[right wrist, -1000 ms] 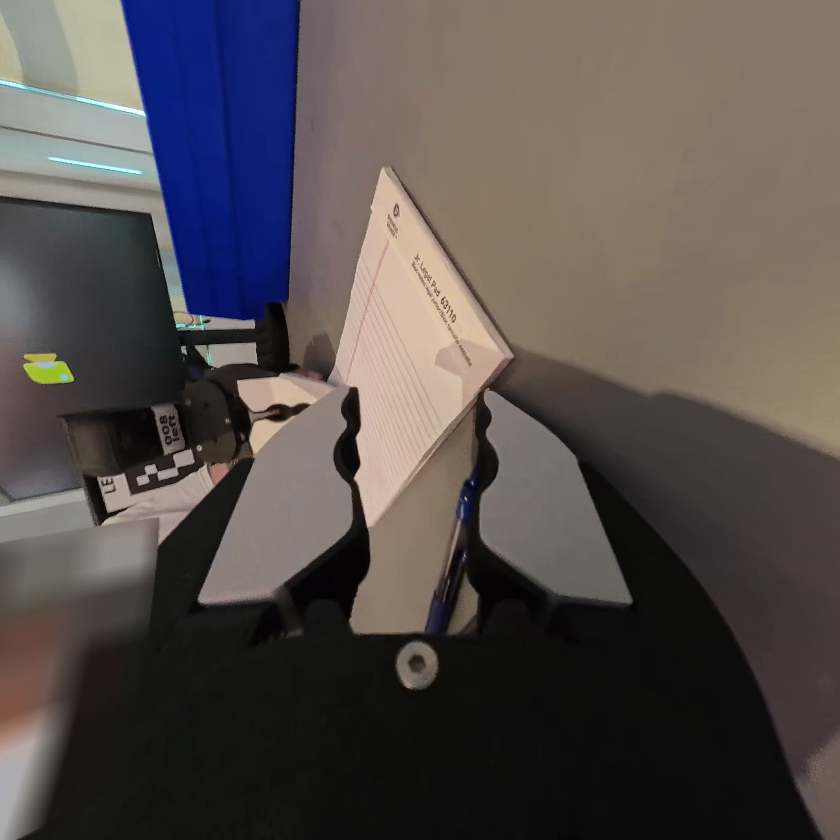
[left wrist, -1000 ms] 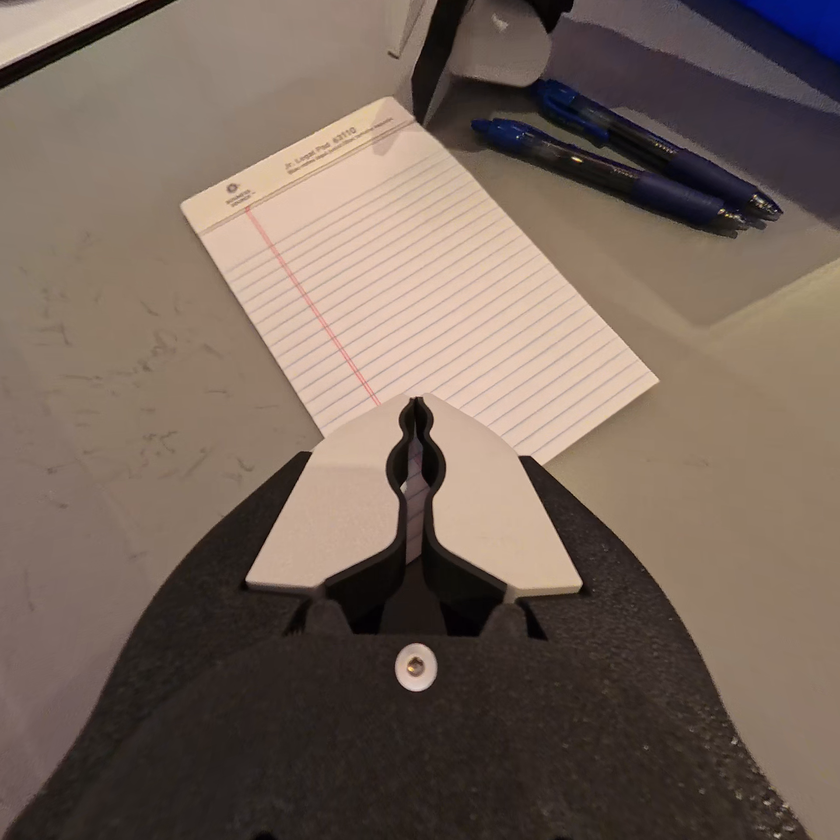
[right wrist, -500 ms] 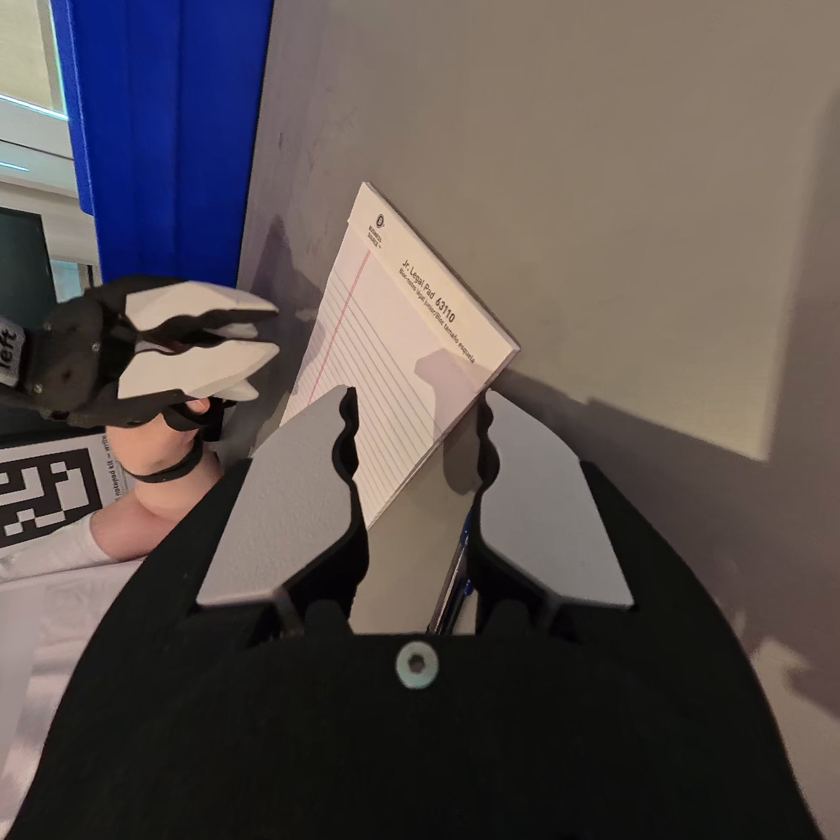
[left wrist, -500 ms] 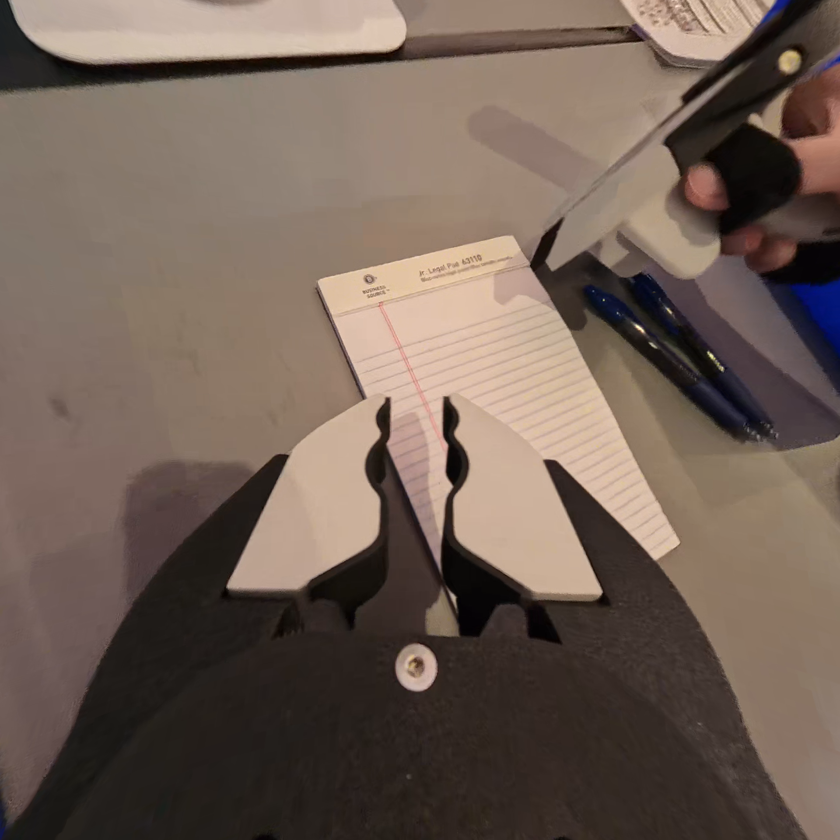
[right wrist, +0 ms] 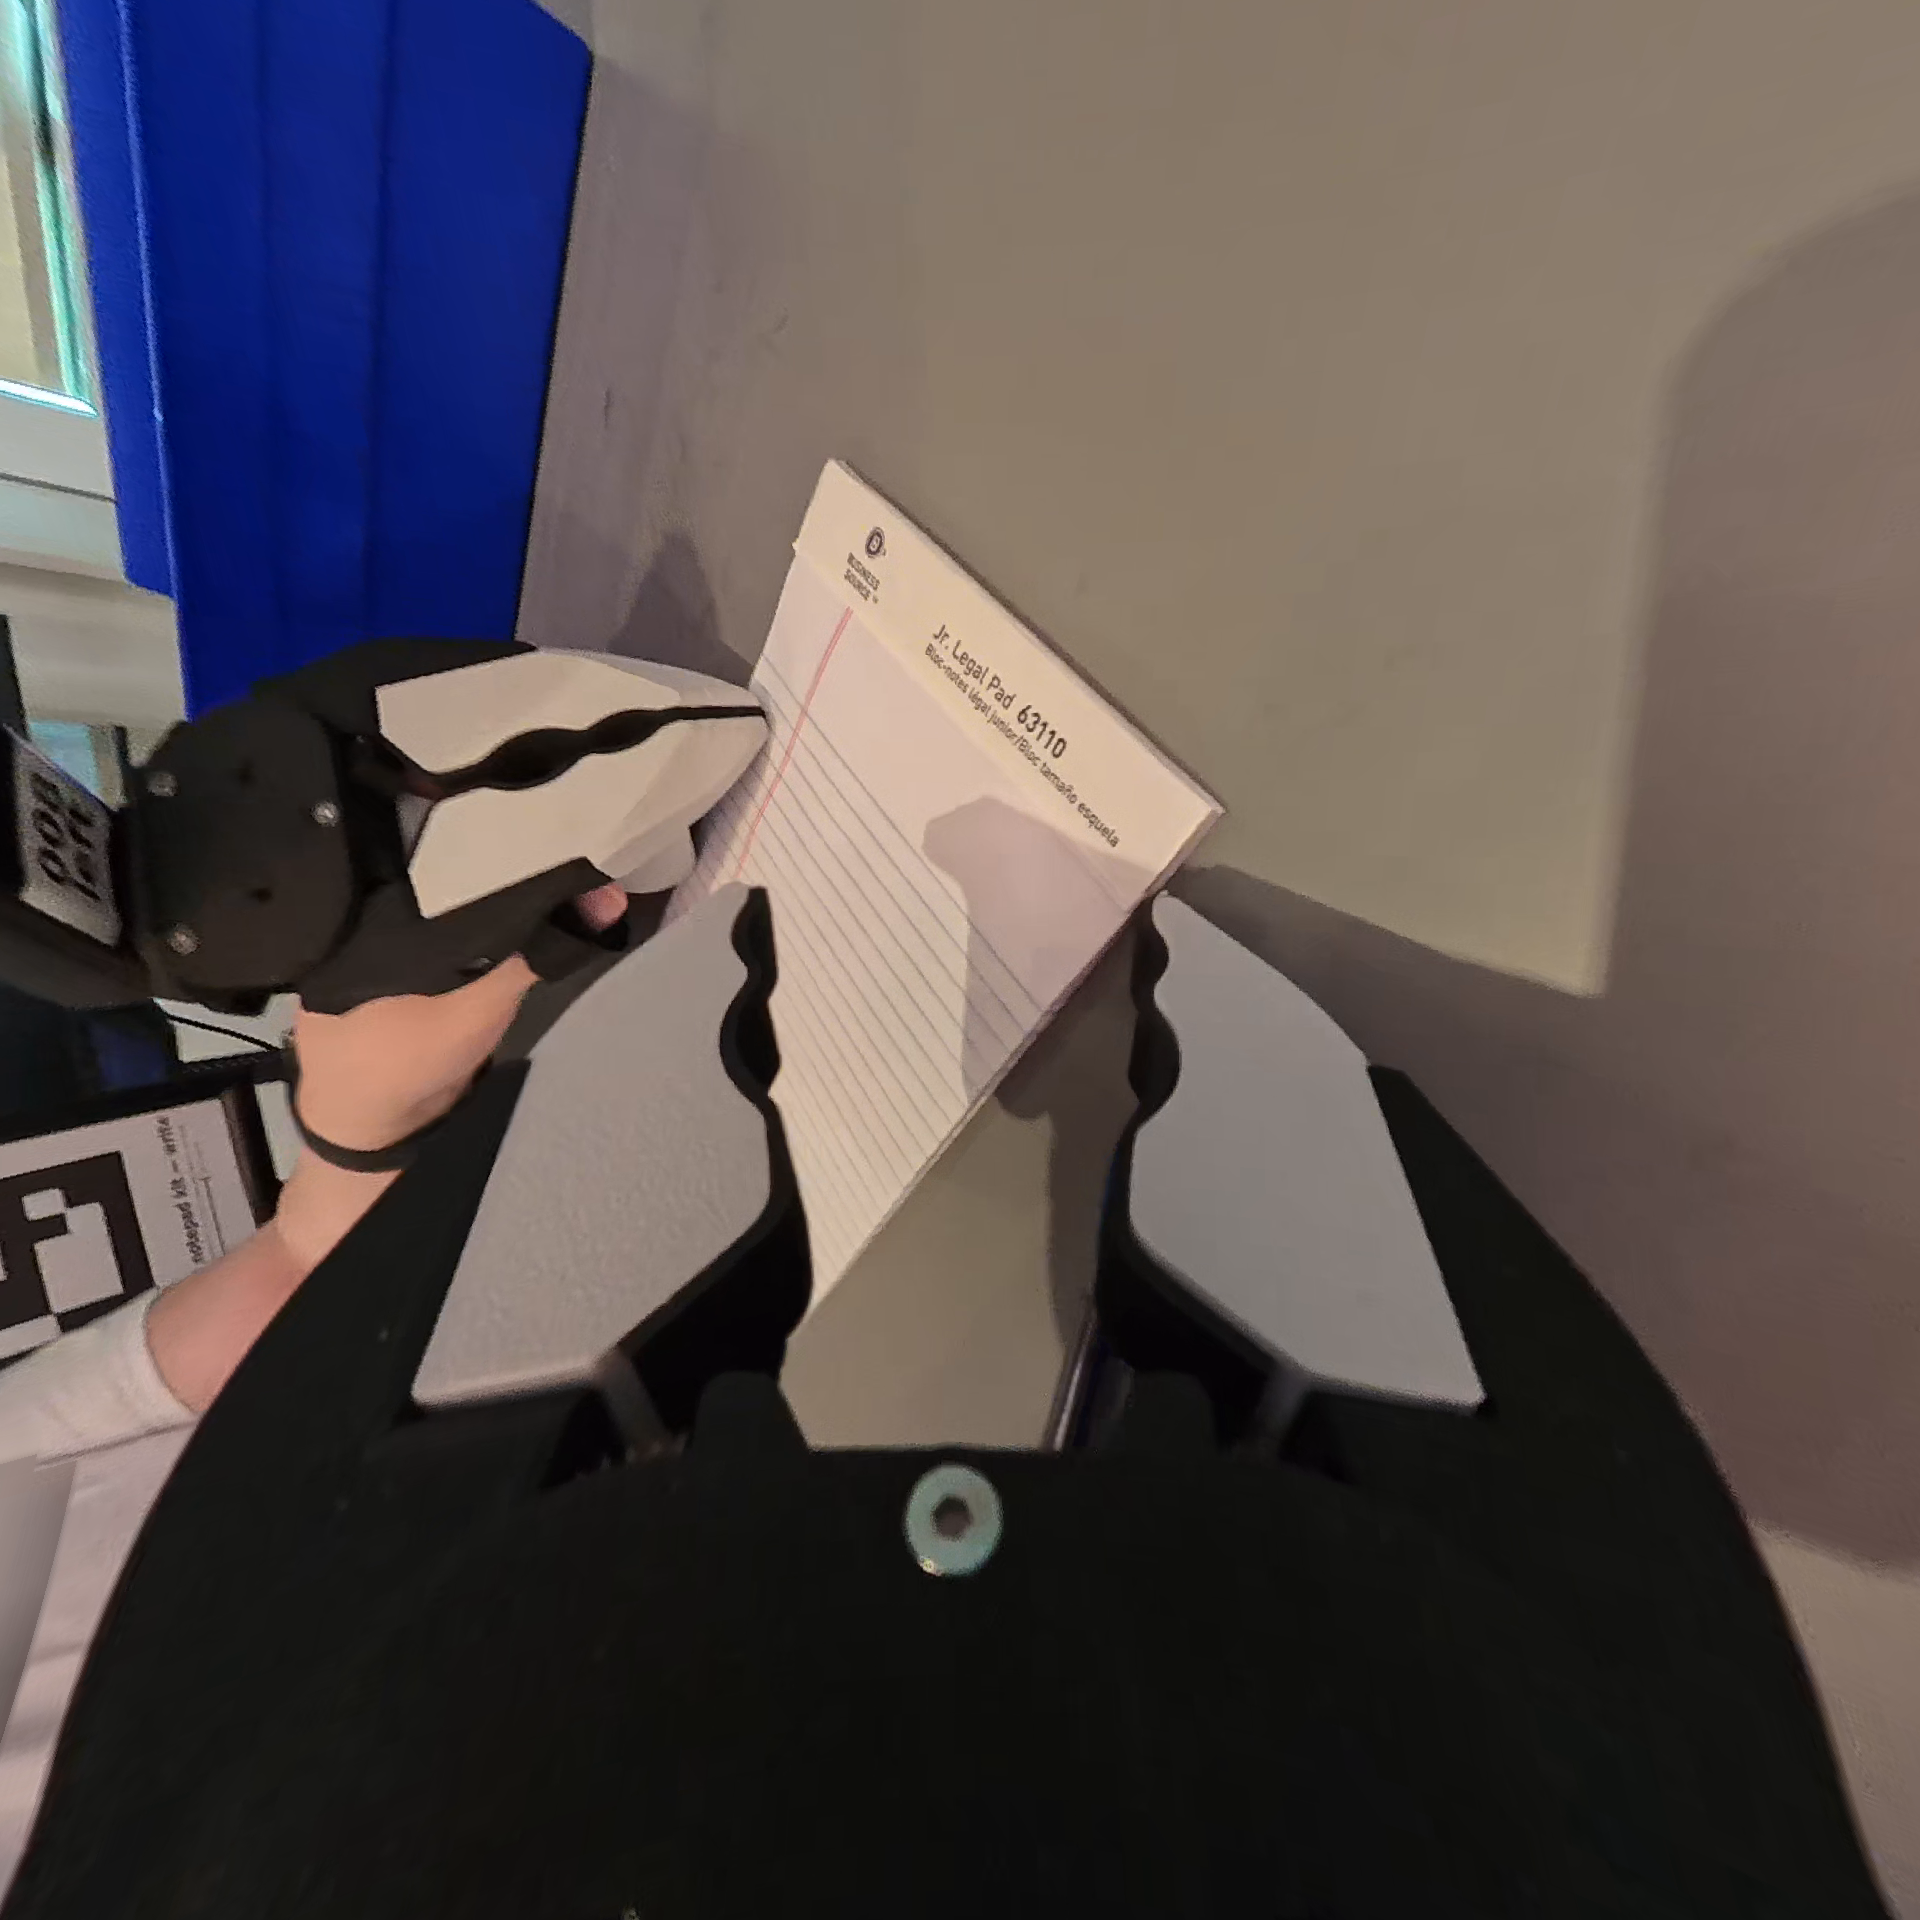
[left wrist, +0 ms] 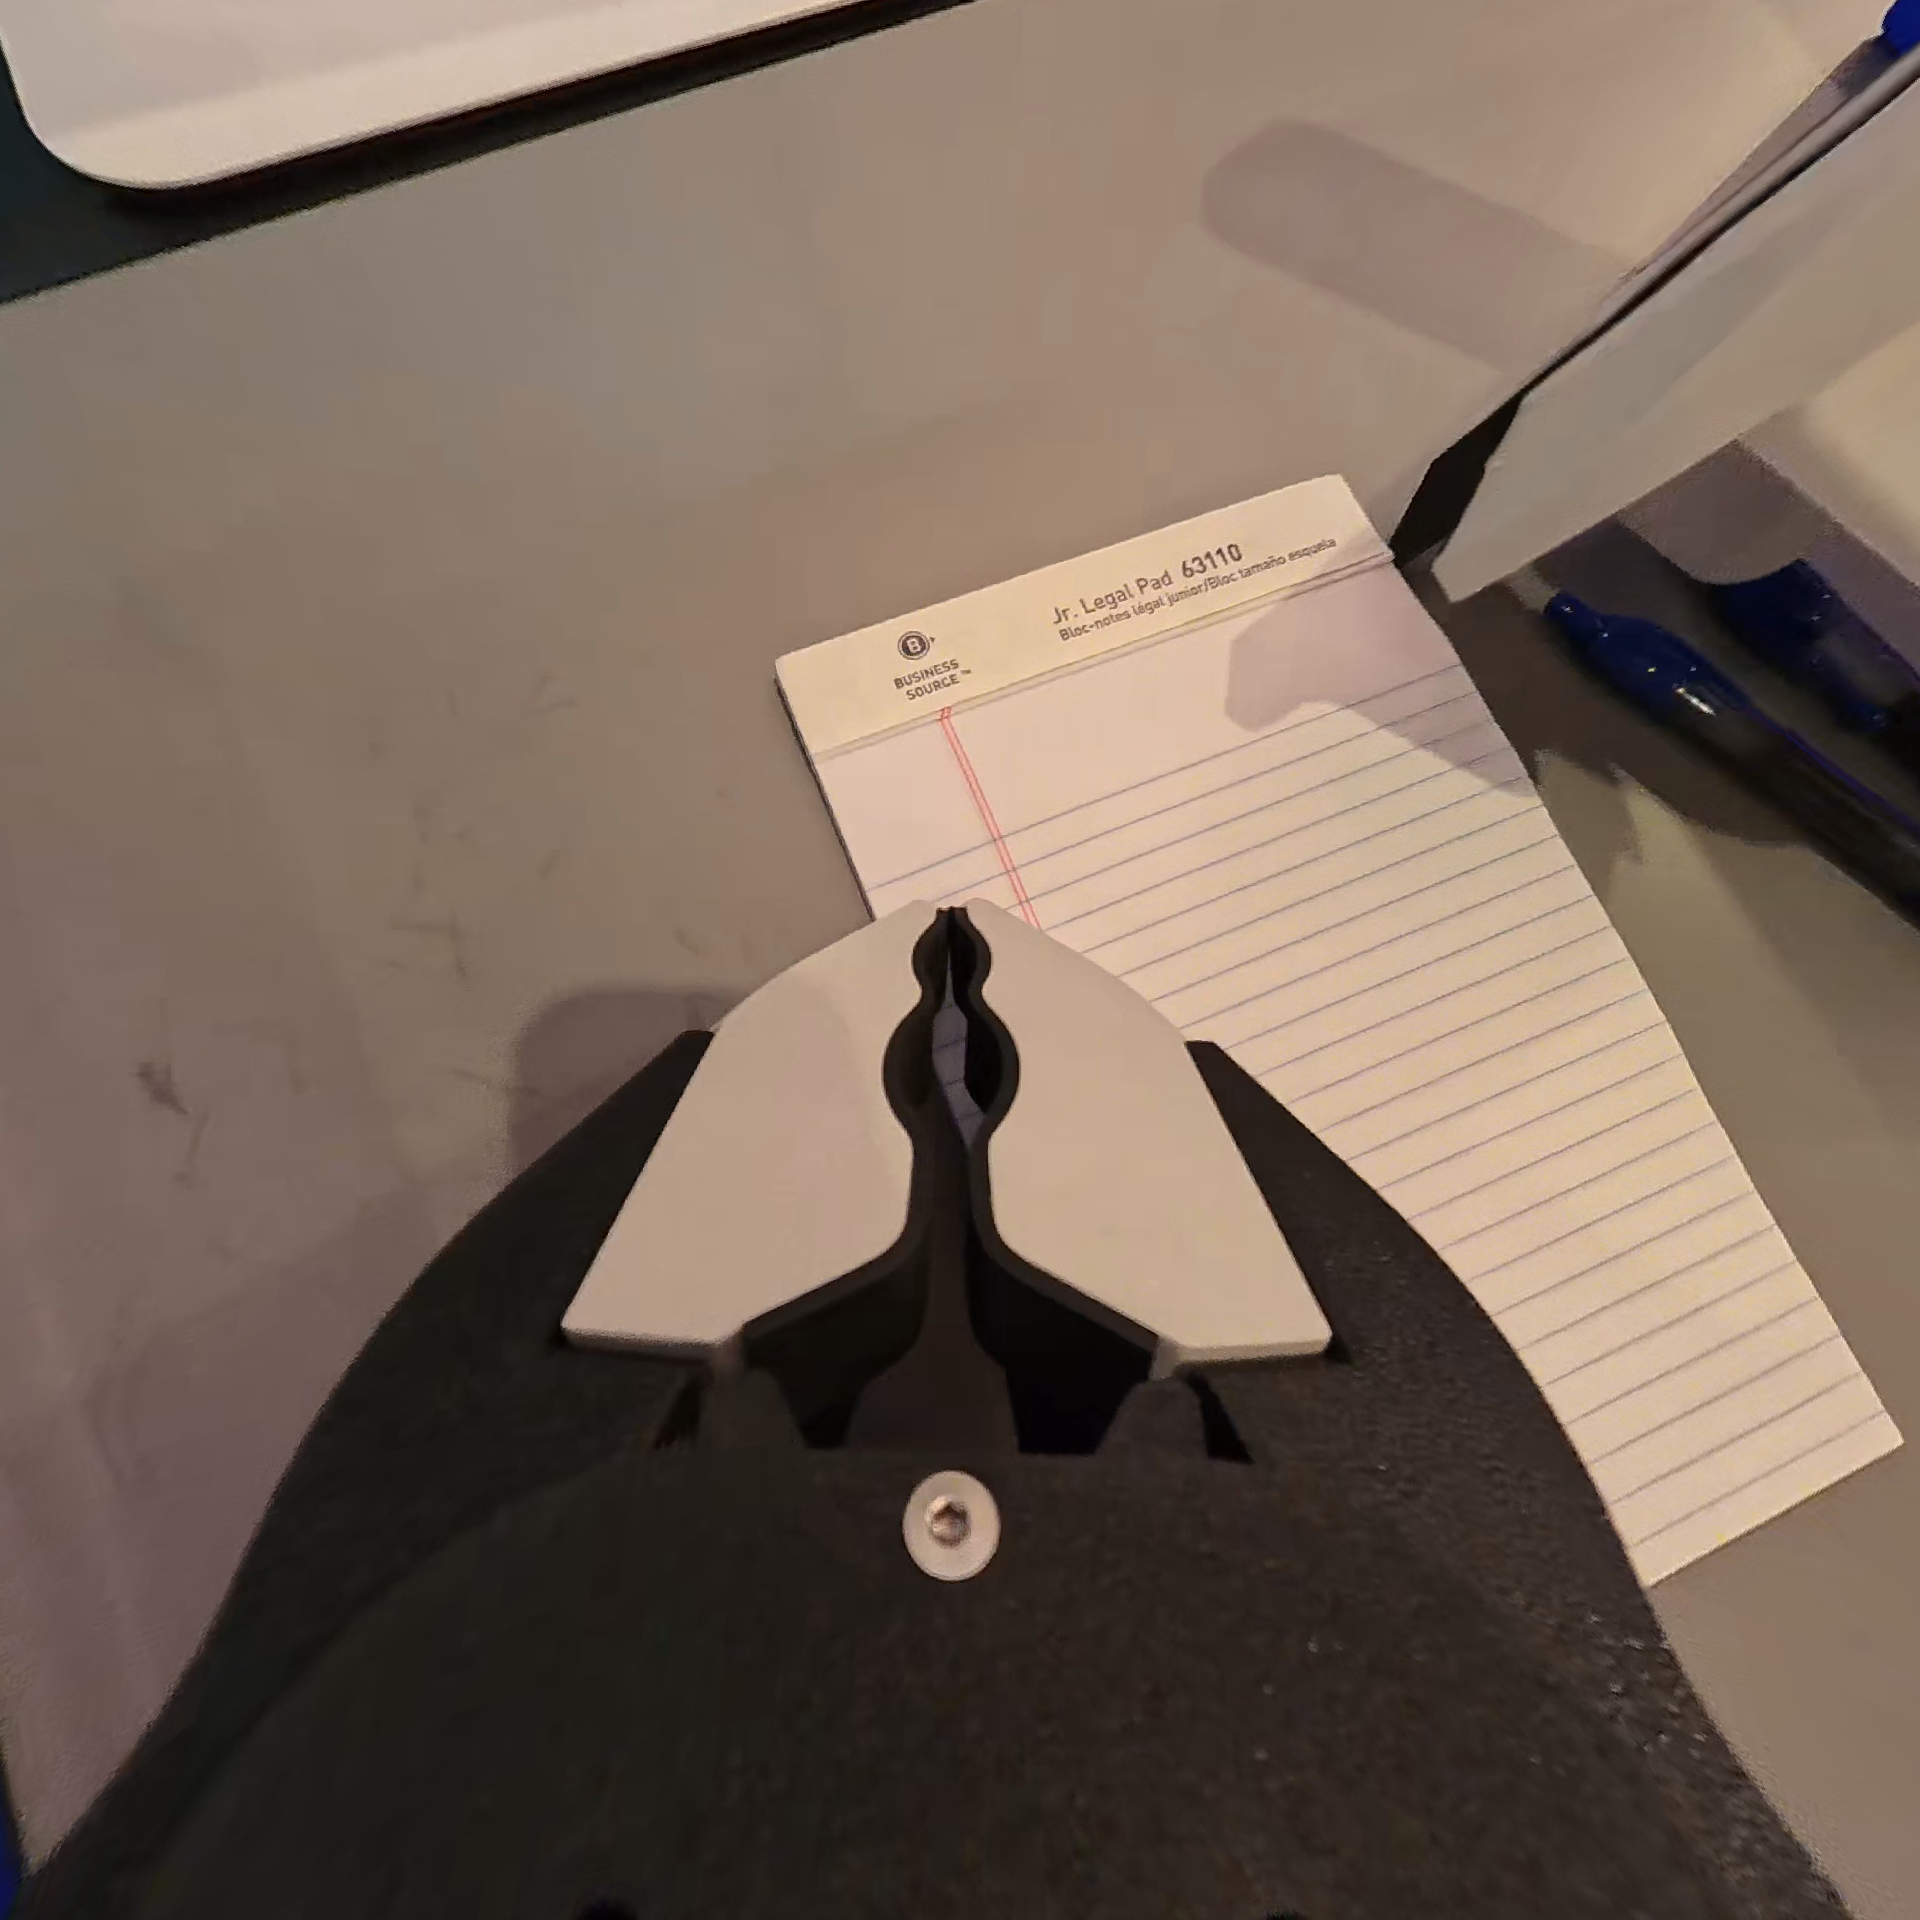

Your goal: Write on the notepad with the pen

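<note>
Left wrist view: grey table (left wrist: 520, 623) bears the lined notepad (left wrist: 1351, 987) lying flat at centre. Left gripper (left wrist: 953, 916), jaws closed on nothing, sits over the pad's left margin. Right gripper (right wrist: 951, 914), jaws wide open, empty, hovers at the pad's far right corner. Two blue pens (left wrist: 1704, 707) lie just right of the pad.

On your counter (left wrist: 520, 623) the notepad (left wrist: 1351, 1039) lies flat. Your left tongs (left wrist: 954, 914) sit over its 9 o'clock edge, near the top. Two pens (left wrist: 1704, 707) lie side by side at its 3 o'clock, under your right tongs (right wrist: 951, 914), which hang beside the pad's 1 o'clock corner.
</note>
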`<state>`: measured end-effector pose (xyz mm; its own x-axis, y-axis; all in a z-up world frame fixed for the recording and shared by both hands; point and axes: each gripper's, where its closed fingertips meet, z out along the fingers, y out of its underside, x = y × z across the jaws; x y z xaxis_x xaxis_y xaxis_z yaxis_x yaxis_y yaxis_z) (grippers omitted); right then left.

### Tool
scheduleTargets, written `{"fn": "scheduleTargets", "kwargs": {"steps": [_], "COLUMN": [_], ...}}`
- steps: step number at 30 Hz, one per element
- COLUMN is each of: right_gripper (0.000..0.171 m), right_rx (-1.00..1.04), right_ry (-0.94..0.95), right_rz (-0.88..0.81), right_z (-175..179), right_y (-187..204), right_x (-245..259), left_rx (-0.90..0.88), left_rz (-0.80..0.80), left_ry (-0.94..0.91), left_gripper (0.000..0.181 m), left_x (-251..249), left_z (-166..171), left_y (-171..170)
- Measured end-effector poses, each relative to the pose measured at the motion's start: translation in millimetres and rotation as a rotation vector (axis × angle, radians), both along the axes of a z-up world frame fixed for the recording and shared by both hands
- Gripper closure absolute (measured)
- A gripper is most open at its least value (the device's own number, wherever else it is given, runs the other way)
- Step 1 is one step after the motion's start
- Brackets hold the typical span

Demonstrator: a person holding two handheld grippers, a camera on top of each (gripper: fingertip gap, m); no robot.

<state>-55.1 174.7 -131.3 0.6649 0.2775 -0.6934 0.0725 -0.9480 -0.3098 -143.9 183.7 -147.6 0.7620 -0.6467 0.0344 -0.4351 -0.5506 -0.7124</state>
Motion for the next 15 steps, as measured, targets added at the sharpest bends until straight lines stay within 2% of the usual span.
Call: {"fn": "scheduleTargets", "kwargs": {"steps": [12,15], "right_gripper": [0.086,0.088], "right_rx": [-0.012,0.003], "right_ry": [0.256,0.299], "right_rz": [-0.227,-0.262], "right_z": [15.8,21.0], "right_y": [6.7,9.9], "right_x": [-4.7,-3.8], "left_rx": [-0.014,-0.017], "left_rz": [-0.026,-0.031], "left_ry": [-0.032,-0.04], "left_gripper": [0.181,0.181], "left_x": [1.5,2.0], "left_z": [0.1,0.2], "left_y": [-0.9,-1.2]}}
